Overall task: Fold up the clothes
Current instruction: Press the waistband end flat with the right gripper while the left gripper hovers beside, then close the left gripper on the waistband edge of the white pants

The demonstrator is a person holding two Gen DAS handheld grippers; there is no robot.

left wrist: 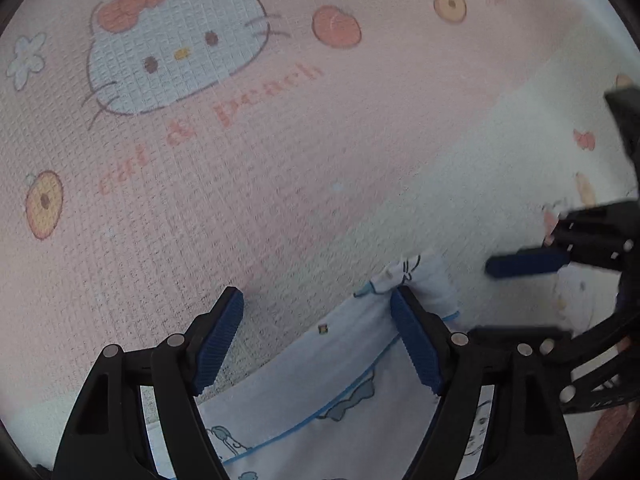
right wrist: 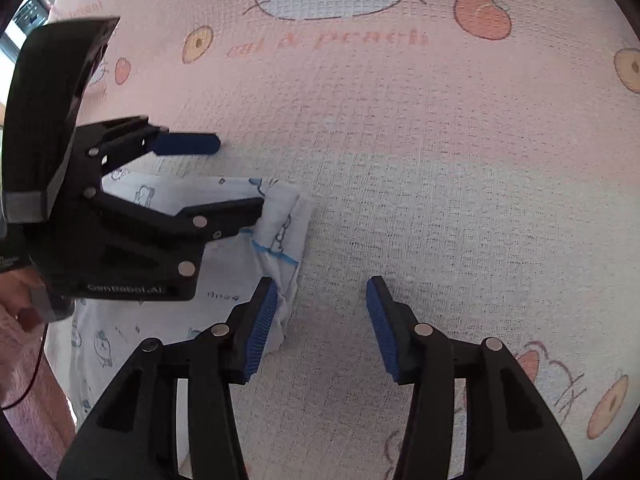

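A small white garment (right wrist: 280, 224) with thin blue trim and little cartoon prints lies on a pink and cream waffle-textured blanket (right wrist: 420, 184) printed with a cat face and peaches; most of it is spread toward the near left, and 1 end is bunched into a small roll that pokes out toward the middle of the blanket. Both of the person's tools hover over that bunched end. The left gripper (right wrist: 228, 176) stands wide apart, 1 finger touching or just beside the roll, the other well clear, clamping nothing. The right gripper (right wrist: 322, 308) is also released, its left pad brushing the crumpled edge and only bare blanket between its jaws. The cloth looks thin, light and limp; it should crease readily, slump once lifted, and slip from a shallow pinch. I judge the trimmed hem or a corner the better hold, taken at 2 separated points so the fabric hangs flat.
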